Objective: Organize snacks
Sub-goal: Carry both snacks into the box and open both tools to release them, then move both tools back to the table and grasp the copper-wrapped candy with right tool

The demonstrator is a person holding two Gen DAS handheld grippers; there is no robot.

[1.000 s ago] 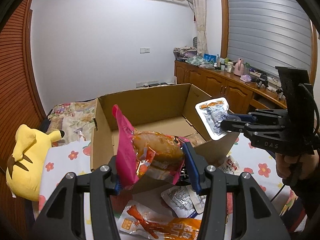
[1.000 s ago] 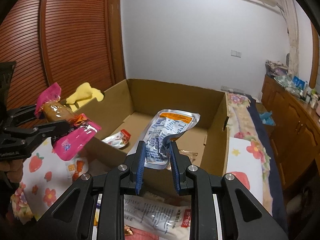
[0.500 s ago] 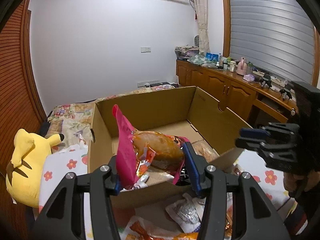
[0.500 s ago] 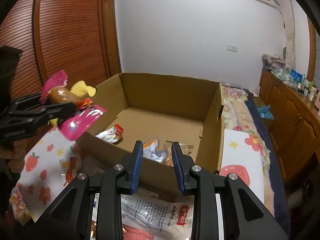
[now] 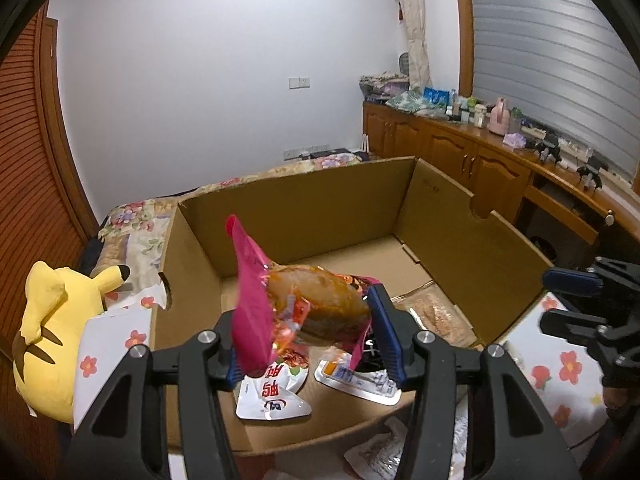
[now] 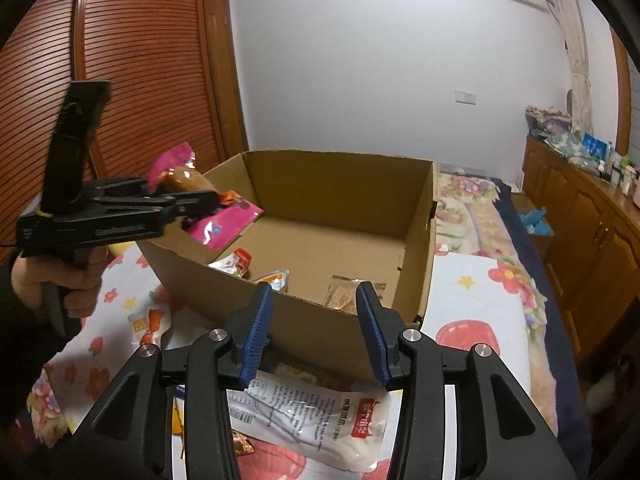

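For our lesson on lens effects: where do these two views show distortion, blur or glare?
Left wrist view: door frame and cardboard box edges bow outward; the right gripper at the edge is slightly soft. Right wrist view: dark corner vignette, glare on the white snack packet.

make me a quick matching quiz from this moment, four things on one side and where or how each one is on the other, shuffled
Things:
1. pink snack pack
2. right gripper
3. yellow plush toy
4. white pouch with red label

States:
A. lying on the bedspread in front of the cardboard box
B. open, holding nothing
C. beside the box, outside its left wall
D. clamped in the left gripper over the box

Pairs: 1-D, 2-B, 3-C, 4-A
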